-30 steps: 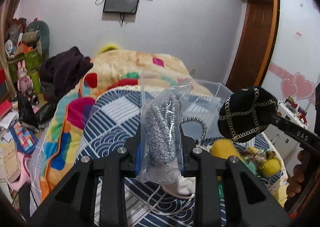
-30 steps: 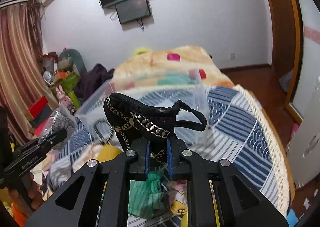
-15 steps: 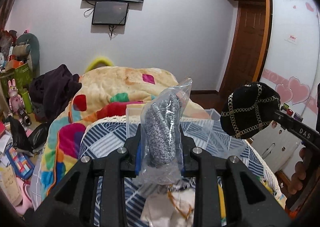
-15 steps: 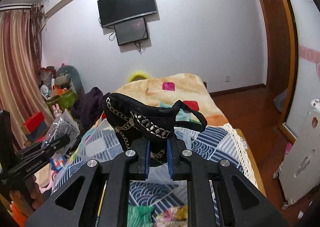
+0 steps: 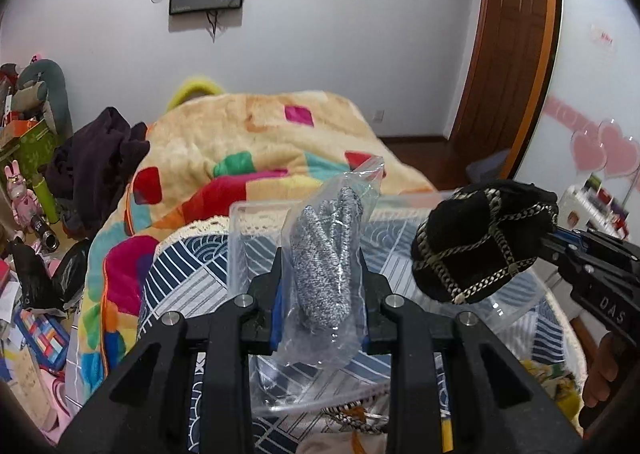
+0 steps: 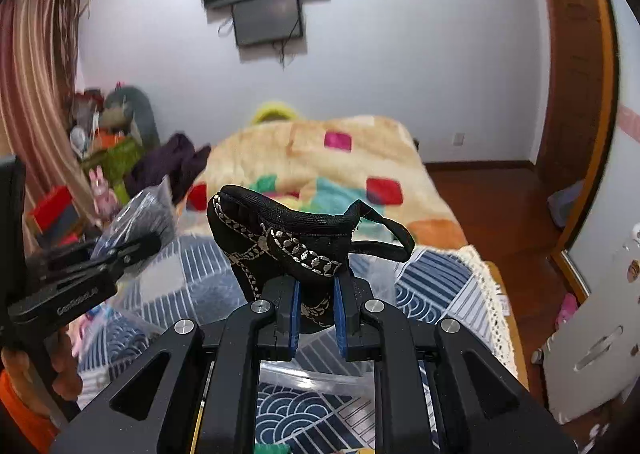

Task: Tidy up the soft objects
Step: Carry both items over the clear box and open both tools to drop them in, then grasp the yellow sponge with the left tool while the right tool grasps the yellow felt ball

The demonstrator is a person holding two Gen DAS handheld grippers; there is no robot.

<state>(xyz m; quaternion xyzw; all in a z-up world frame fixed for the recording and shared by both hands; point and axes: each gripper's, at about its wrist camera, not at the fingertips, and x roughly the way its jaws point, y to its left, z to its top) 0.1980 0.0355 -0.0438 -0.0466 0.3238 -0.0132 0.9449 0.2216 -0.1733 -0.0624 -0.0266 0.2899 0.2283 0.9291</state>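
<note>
Bag: clear plastic sleeve with a grey knit item inside; I judge it light, limp and slick, so I take it across the padded middle, not the loose film at the top; held upright above the bin.
Cap: black fabric with pale chain trim and a thin strap loop; I judge it soft, light and easily crushed, safe to pinch; I hold it at the lower body, strap free; it hangs over the bin's right side.
Left tongs: part closed, clamping the bag between the blue pads; nothing else touched.
Right tongs: narrowed to a small gap, pinching the cap's fabric; nothing else touched.
Bin: clear plastic, open, on the blue patterned cover of the bed; I judge it the destination for both items.
Risk: the film may slide between the pads.
</note>
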